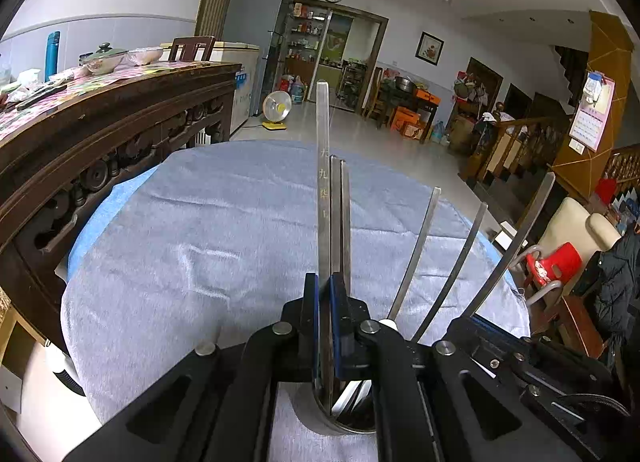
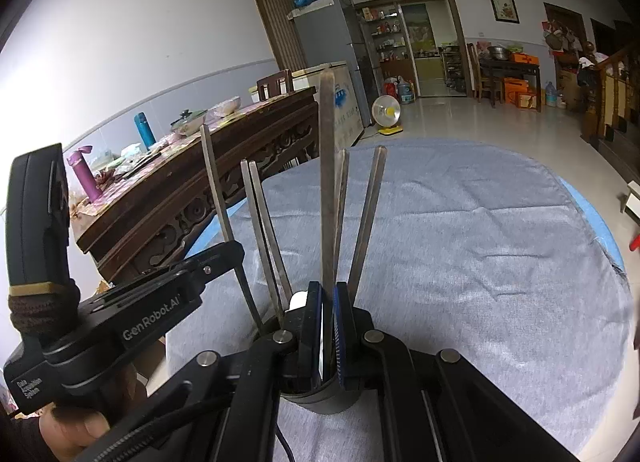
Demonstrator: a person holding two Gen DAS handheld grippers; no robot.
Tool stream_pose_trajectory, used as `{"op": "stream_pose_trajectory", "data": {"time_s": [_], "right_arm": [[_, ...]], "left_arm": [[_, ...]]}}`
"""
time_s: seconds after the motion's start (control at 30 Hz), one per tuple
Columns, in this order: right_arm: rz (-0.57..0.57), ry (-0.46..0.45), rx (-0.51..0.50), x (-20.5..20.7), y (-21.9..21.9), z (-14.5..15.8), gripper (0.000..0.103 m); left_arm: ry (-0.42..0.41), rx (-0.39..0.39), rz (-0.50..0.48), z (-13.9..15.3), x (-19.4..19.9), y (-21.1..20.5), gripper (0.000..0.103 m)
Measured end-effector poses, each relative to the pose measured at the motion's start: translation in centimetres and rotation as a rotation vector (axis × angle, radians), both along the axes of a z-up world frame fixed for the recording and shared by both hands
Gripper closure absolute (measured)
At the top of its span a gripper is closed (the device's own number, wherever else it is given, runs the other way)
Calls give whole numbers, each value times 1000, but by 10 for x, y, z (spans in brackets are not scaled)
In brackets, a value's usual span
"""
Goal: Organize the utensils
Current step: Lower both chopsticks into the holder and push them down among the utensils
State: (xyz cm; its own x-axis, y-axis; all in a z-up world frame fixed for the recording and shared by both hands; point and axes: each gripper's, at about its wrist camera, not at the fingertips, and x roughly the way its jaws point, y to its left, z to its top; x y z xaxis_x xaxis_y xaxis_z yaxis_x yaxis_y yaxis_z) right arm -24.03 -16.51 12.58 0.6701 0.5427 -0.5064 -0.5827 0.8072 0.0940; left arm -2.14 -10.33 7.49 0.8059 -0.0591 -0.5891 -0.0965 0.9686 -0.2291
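A steel utensil cup (image 1: 320, 412) stands on the grey cloth right under my grippers; it also shows in the right wrist view (image 2: 320, 398). Several flat steel utensil handles stick up out of it. My left gripper (image 1: 324, 298) is shut on one upright handle (image 1: 323, 166) with engraved characters. My right gripper (image 2: 328, 302) is shut on another upright handle (image 2: 327, 166). The left gripper body (image 2: 132, 314) shows at the left of the right wrist view. The utensils' lower ends are hidden in the cup.
A round table with a grey cloth (image 1: 224, 230) carries the cup. A carved dark wooden table (image 1: 100, 130) with dishes and bottles stands close on the left. A red stool (image 1: 554, 262) and a chair are at the right.
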Motion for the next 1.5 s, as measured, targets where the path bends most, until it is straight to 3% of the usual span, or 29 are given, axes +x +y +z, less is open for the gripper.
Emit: {"op": "stream_pose_trajectory", "data": {"time_s": [1.5], "right_arm": [[7, 58, -13, 7, -1, -17, 96]], "left_arm": [[73, -4, -18, -20, -8, -3, 97]]}}
